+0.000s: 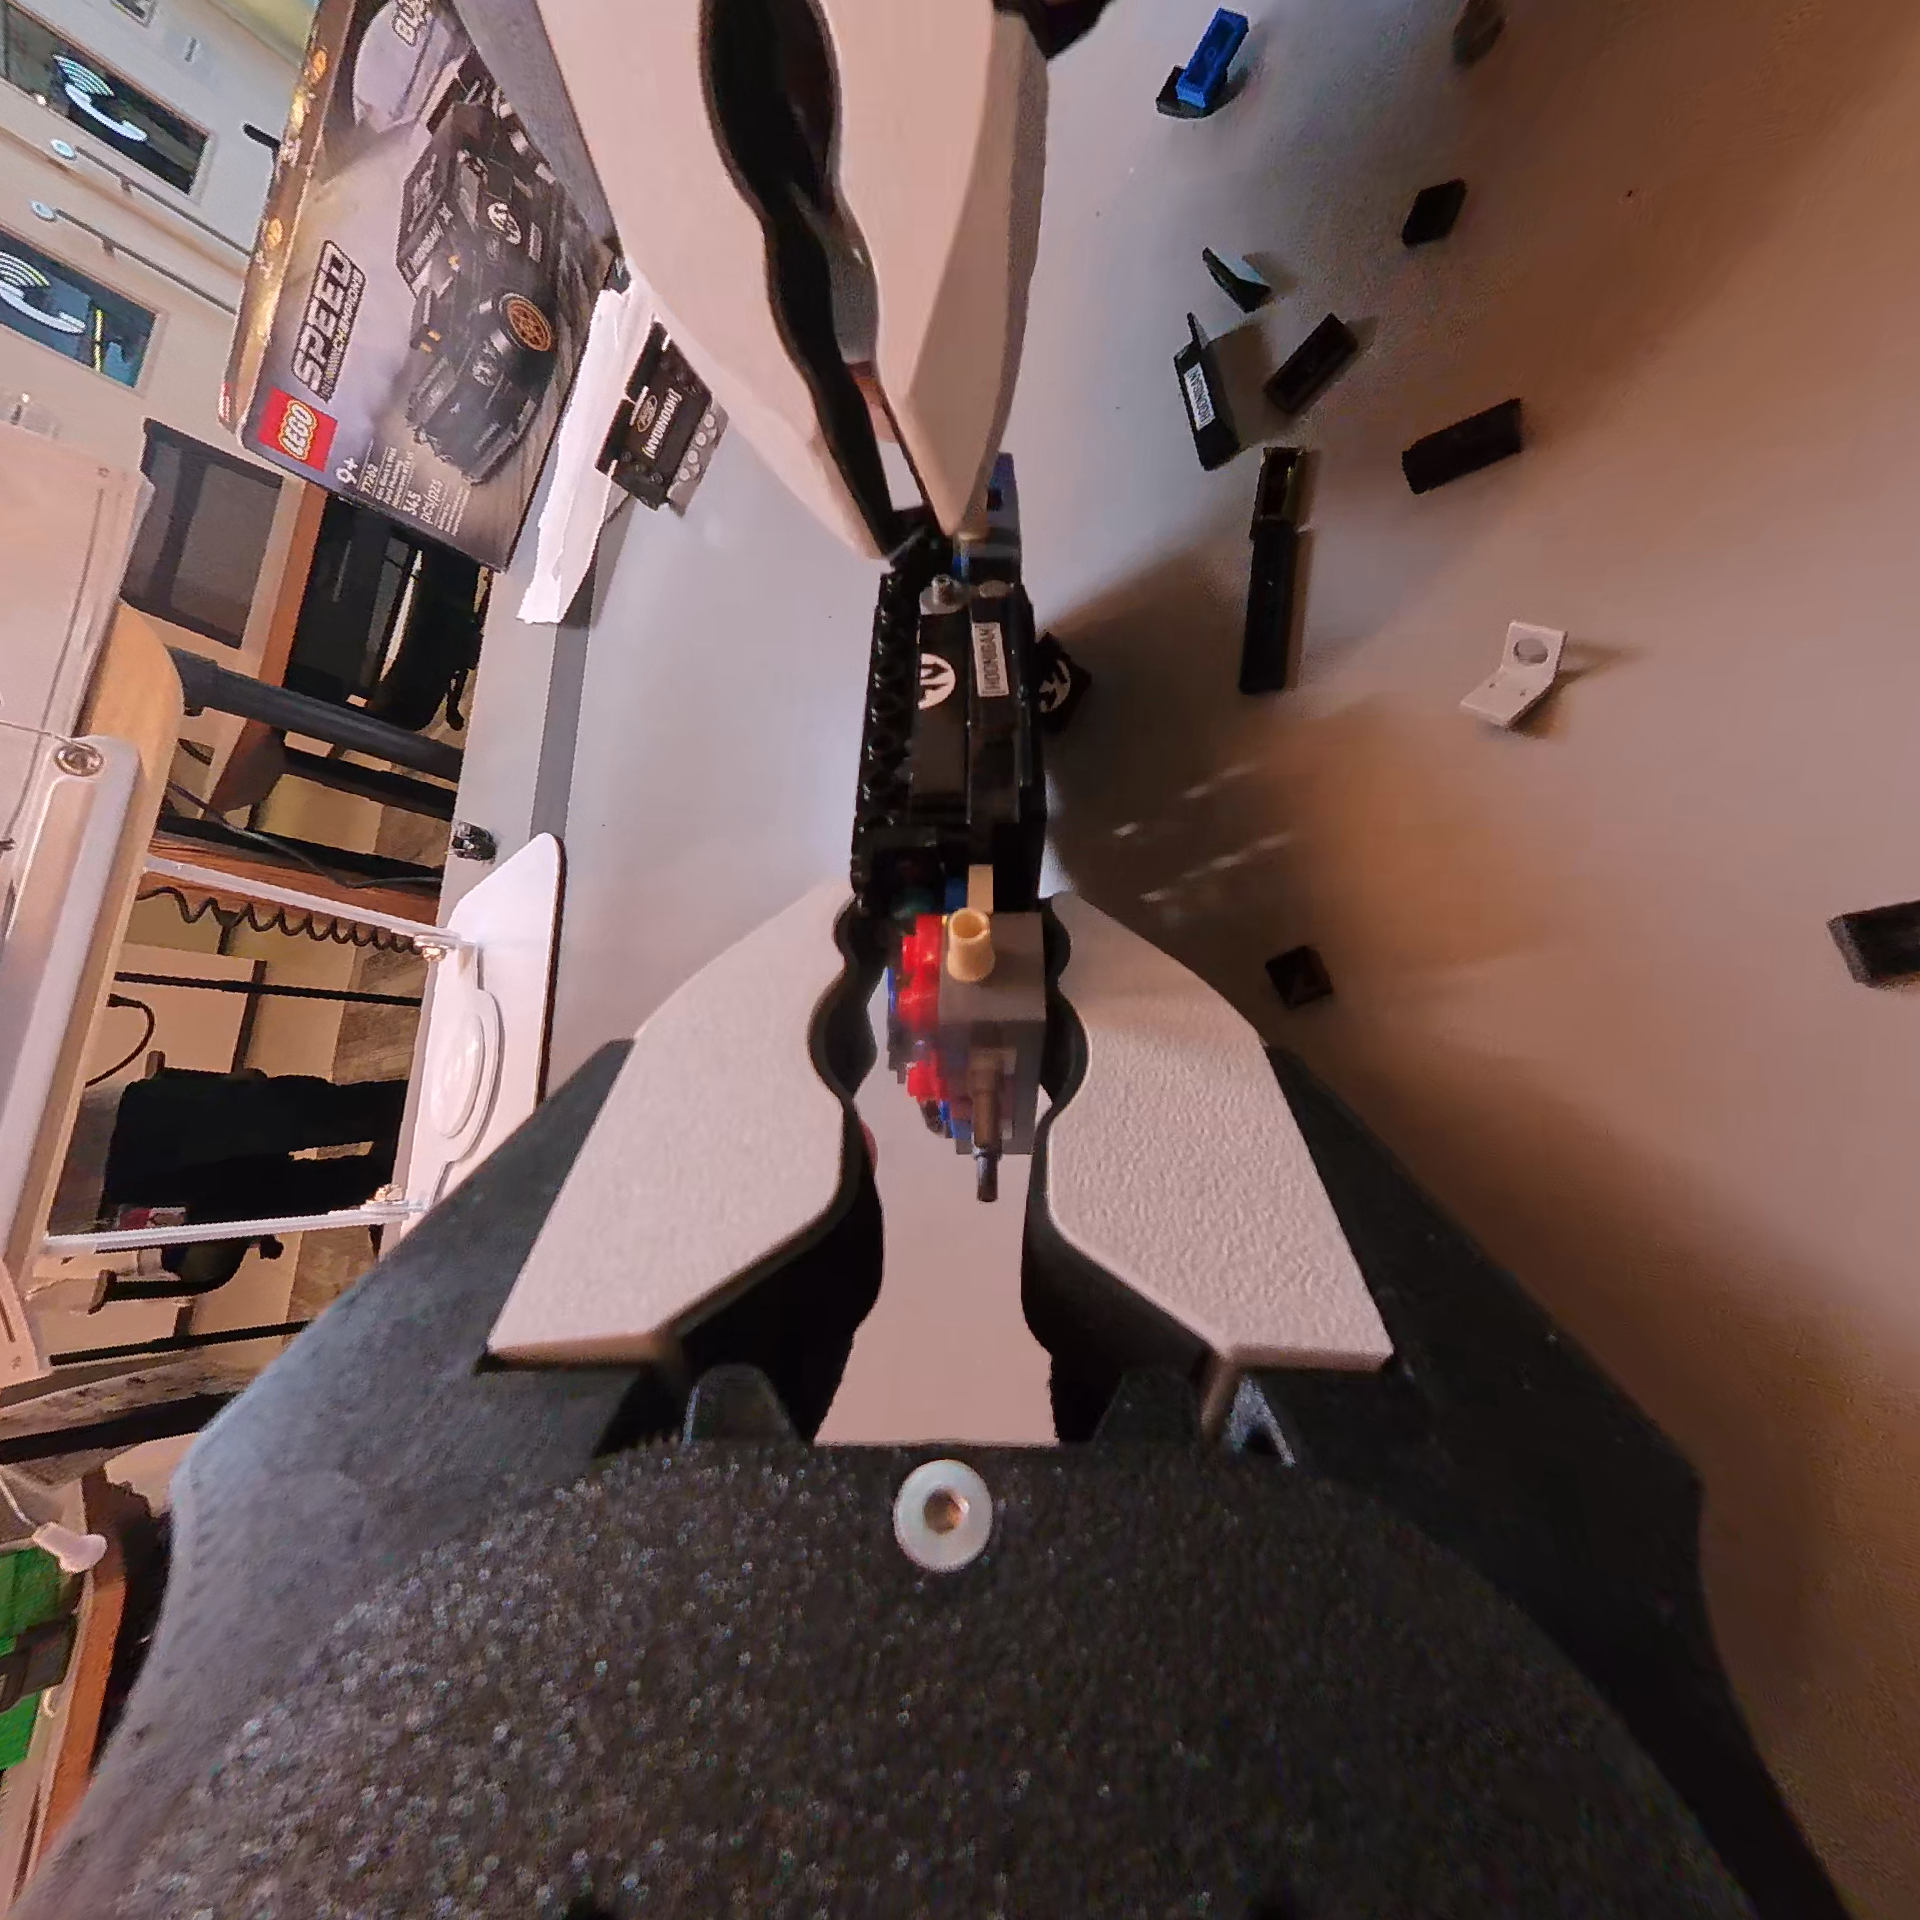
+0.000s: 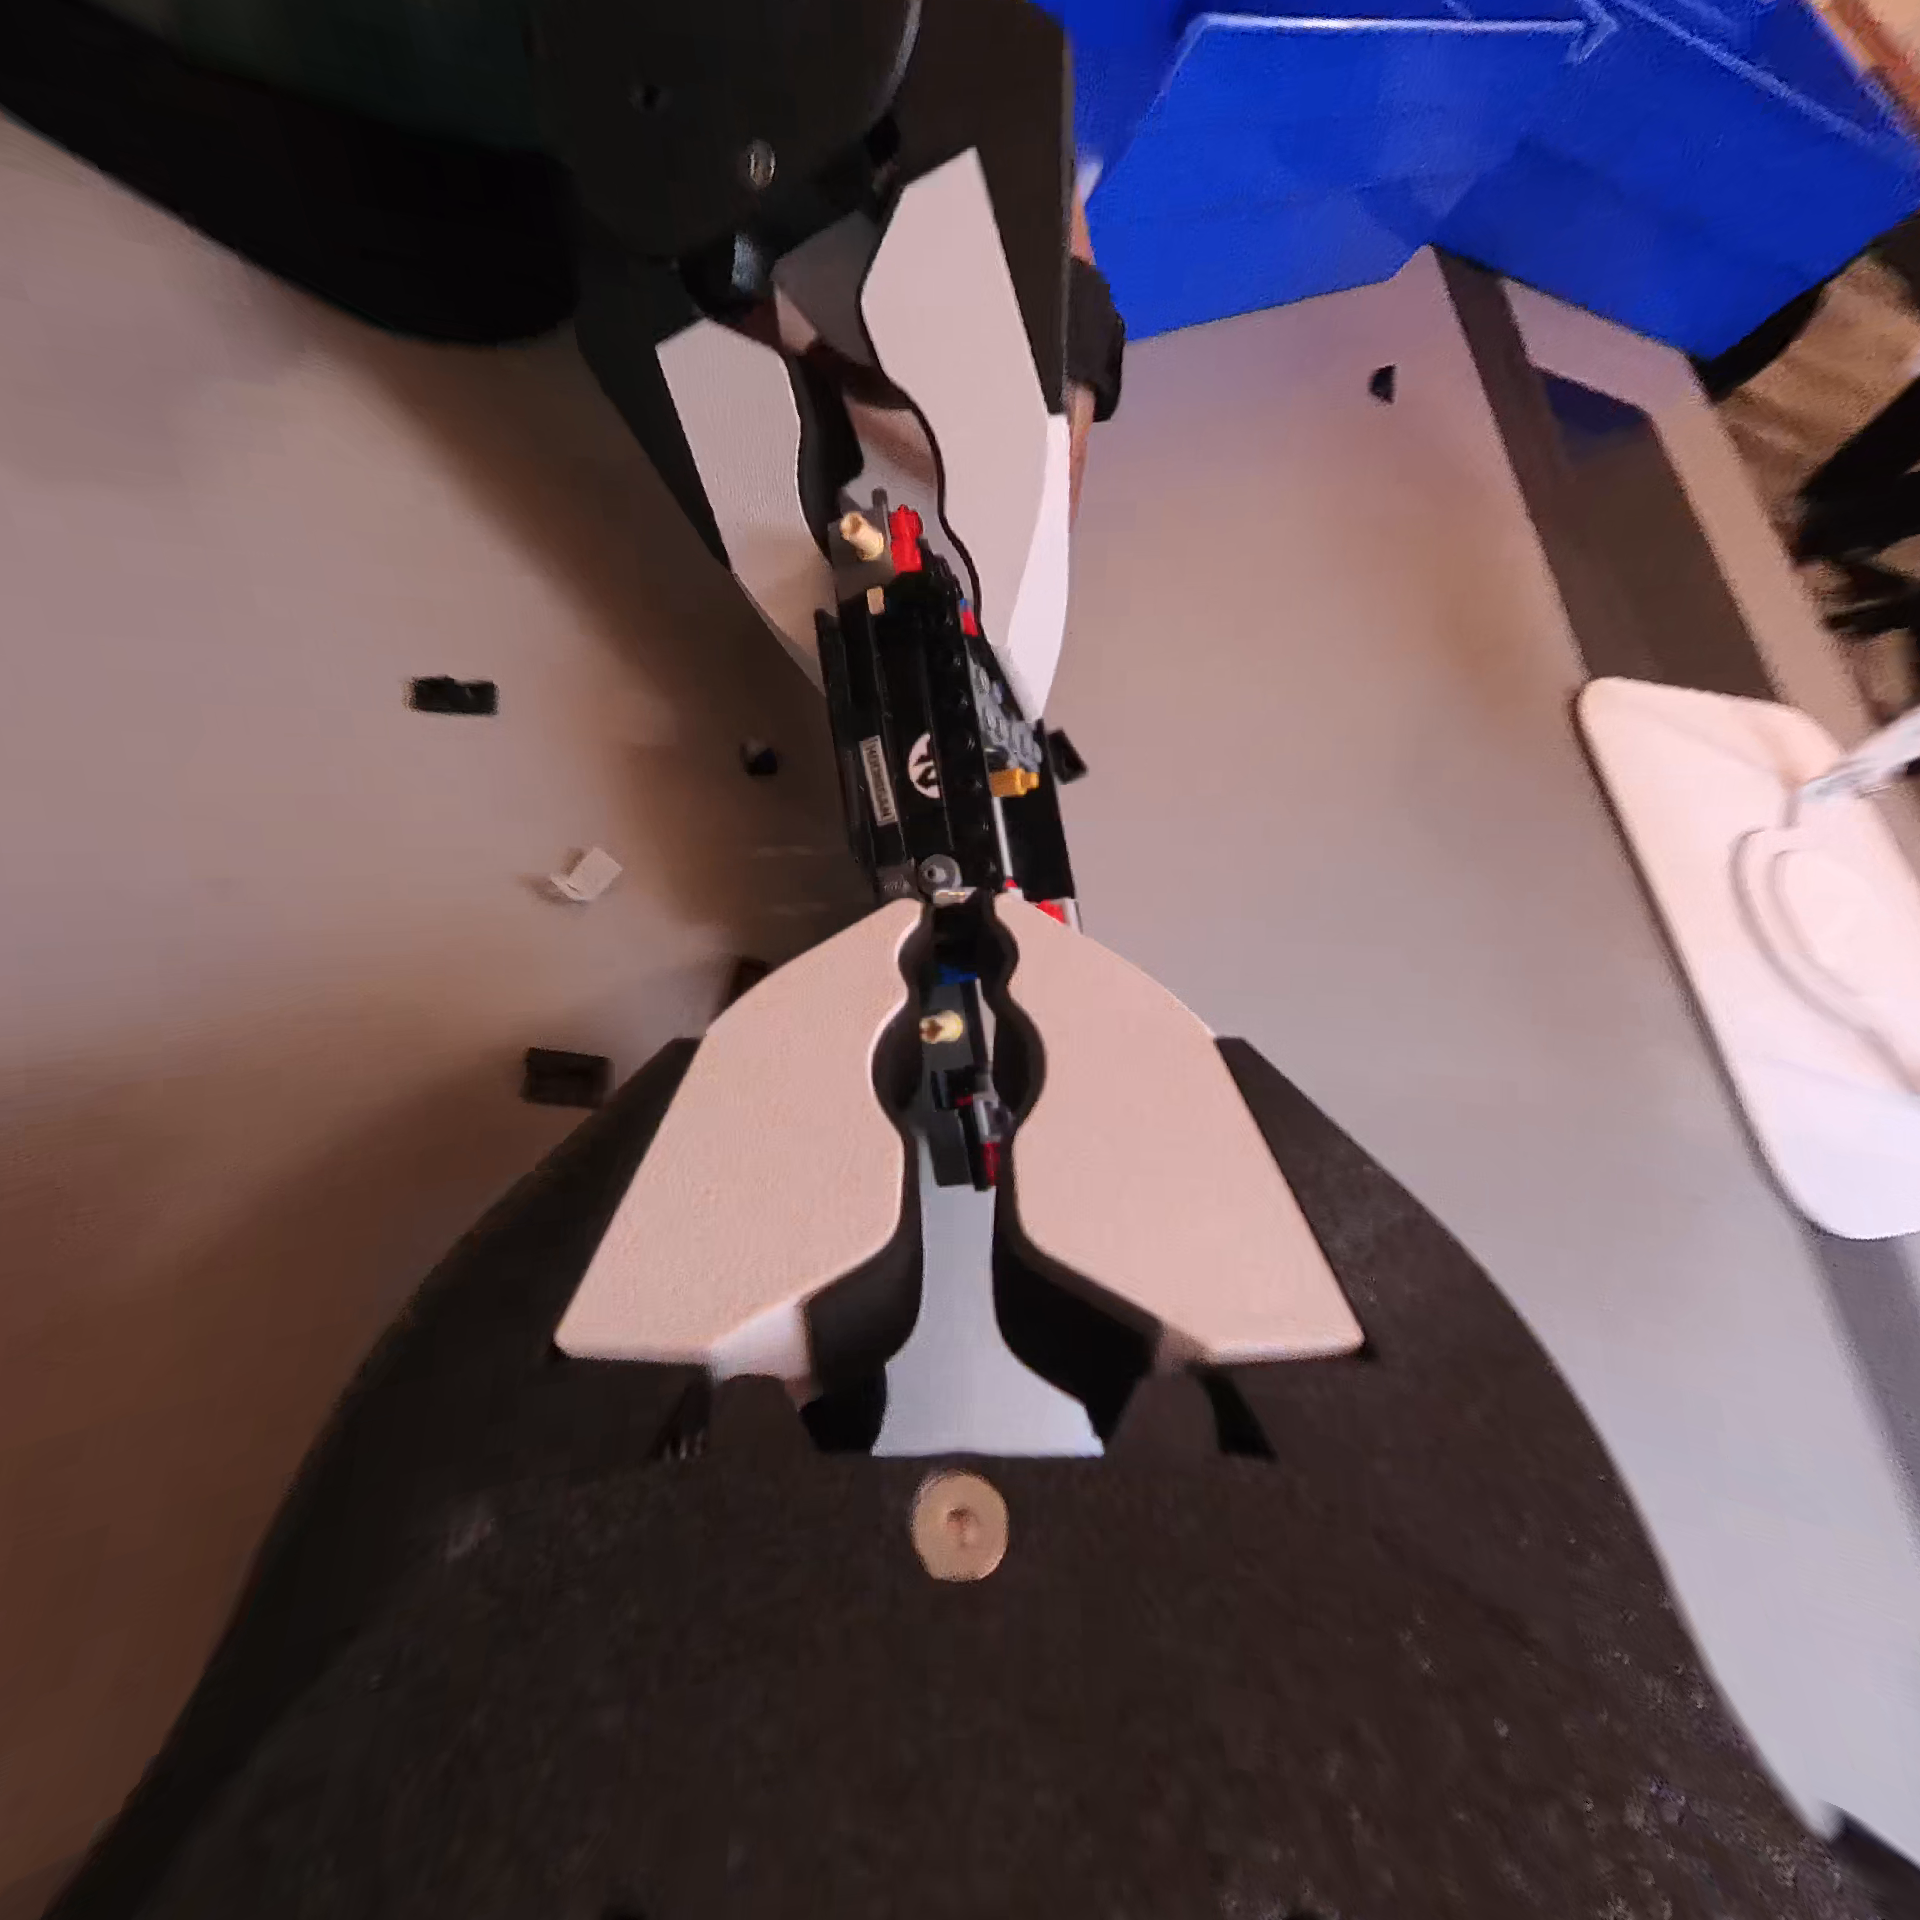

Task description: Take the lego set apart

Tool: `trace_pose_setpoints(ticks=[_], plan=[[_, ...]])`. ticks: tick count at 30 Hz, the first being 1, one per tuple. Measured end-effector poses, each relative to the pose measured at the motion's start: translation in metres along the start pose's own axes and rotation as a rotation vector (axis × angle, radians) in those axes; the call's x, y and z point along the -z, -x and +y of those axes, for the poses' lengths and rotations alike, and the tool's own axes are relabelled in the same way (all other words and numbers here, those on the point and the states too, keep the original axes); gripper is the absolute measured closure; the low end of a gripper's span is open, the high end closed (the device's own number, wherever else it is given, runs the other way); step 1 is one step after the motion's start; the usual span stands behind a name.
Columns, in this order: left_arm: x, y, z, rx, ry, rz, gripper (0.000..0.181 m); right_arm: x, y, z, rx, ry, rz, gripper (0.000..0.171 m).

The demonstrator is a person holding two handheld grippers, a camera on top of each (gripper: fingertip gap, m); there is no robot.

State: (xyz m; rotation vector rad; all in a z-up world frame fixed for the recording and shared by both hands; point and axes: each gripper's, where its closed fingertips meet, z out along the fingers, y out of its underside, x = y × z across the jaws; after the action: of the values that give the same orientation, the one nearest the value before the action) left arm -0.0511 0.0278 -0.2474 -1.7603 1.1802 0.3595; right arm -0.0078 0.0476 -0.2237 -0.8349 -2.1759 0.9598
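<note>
A black lego car body (image 1: 951,727) with red, blue, grey and tan parts is held in the air between both grippers, turned on its side. My left gripper (image 1: 951,935) is shut on its near end, around a grey block with a tan pin. My right gripper (image 1: 920,530) comes in from the top of that view and is shut on the far end. In the right wrist view the car body (image 2: 935,748) runs from my right gripper (image 2: 956,914), shut on its near end, up to the left gripper (image 2: 914,561) at its far end.
Several loose black pieces (image 1: 1460,447), a blue piece (image 1: 1210,62) and a white bracket (image 1: 1517,675) lie on the grey table (image 1: 686,707). The set's box (image 1: 416,270) and a detached black section (image 1: 660,431) lie at its far left. A blue bin (image 2: 1455,145) stands behind. The tips of one gripper are about 6 cm away from the tips of the other. The white bracket (image 1: 1517,675) sits 8 cm or so from the ends of my left fingers. It turns up in the right wrist view (image 2: 590,880) as well.
</note>
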Motion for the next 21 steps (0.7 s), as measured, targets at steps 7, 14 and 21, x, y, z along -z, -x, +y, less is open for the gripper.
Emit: trace_pose_setpoints(ticks=[7,14,21], plan=[[0.0,0.0,0.002,0.043,-0.003,0.015,0.152,0.012,0.021,0.015,-0.01,0.114,-0.127,0.163],[0.0,-0.001,0.003,0.101,-0.002,0.033,0.152,0.007,0.026,0.013,0.022,0.135,-0.117,0.149],[-0.001,-0.002,0.003,0.154,-0.008,0.052,0.152,0.003,0.009,-0.001,0.115,0.12,0.036,0.141]])
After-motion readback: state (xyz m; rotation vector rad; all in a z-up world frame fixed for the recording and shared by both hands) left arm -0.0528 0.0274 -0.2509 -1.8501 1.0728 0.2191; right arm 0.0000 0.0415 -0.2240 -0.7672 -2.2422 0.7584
